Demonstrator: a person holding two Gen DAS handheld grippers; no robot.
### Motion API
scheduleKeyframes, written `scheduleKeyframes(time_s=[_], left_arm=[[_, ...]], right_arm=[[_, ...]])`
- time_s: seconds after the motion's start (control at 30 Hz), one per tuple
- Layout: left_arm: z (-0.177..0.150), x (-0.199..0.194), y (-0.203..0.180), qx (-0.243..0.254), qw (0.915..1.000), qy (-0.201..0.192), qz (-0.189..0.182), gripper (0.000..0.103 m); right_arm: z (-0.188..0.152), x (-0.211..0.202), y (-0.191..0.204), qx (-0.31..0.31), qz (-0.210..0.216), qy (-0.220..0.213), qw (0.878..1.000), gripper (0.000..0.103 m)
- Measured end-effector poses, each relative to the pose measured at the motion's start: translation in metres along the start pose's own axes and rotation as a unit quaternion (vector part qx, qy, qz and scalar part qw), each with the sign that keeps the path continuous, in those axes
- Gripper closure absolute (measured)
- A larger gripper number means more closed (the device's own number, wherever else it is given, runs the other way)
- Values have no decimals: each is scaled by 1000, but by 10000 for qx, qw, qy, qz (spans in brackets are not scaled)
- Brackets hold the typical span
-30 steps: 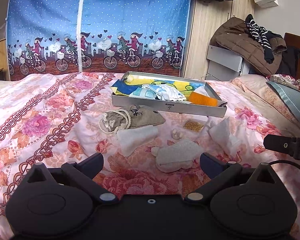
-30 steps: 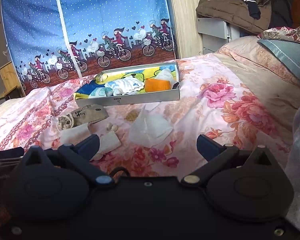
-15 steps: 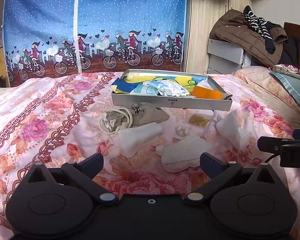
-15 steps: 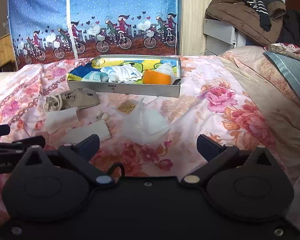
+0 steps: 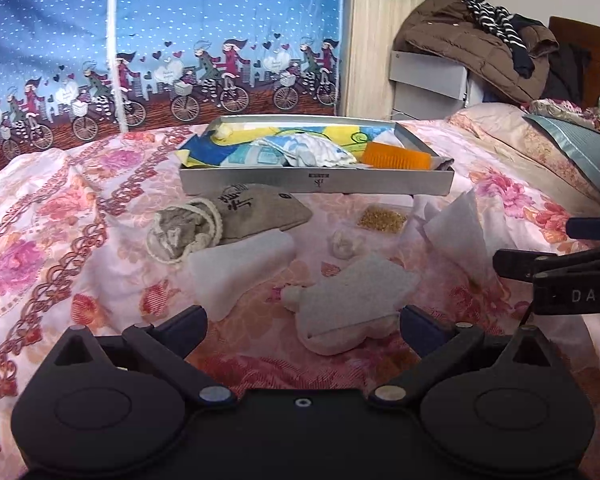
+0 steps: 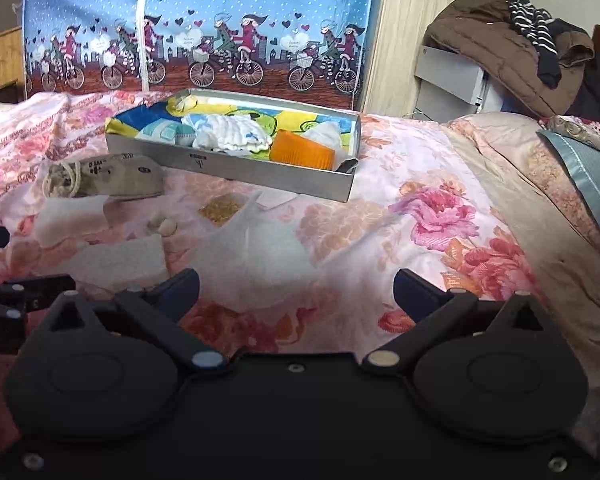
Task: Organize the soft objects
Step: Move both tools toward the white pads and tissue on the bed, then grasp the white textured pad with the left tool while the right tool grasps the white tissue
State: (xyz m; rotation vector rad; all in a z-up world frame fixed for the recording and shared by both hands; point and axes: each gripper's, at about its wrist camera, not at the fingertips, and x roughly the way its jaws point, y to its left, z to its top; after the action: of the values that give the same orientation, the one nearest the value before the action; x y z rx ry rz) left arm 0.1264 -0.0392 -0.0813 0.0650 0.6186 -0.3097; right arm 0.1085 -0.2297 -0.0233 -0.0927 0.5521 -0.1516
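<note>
We see the drawstring pouch (image 5: 228, 220), folded white cloth (image 5: 240, 272) and pale pad (image 5: 348, 304) loose on the floral bedspread (image 5: 60, 220), near the grey tray (image 5: 316, 182) of cloths. Left hand-held gripper (image 5: 302, 326) spread, empty, over the pad; right hand-held gripper (image 6: 296, 290) spread over white tissue (image 6: 256, 248).

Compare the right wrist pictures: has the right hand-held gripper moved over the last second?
Yes. The right hand-held gripper has swung rightward and levelled: the silver tray that looked tilted now sits straighter and farther left in its view.
</note>
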Motion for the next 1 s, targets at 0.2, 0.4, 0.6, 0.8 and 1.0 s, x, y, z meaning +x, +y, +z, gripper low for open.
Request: scheduleKeyframes(time_s=[0.2,0.4,0.6,0.8,1.0], left_arm=[[1,27,-5,202,9991,248,-295,9],[3,44,-4,151,9980,420,-452,18],[3,44,-5,174,9978,403,-491,24],[3,43,-4,186,9976,399,-543,29],[4,42,-4,178,9975,391,-566,33]], right_arm=[[-2,33,3,-166,175,171,9996,1],[-1,56,-1,131,447,257,9986,18],[-1,70,-4,355,662,374,9965,38],[-3,69,-5,376,793,456,9951,59],[-4,67,-4,338,767,456,9954,81]])
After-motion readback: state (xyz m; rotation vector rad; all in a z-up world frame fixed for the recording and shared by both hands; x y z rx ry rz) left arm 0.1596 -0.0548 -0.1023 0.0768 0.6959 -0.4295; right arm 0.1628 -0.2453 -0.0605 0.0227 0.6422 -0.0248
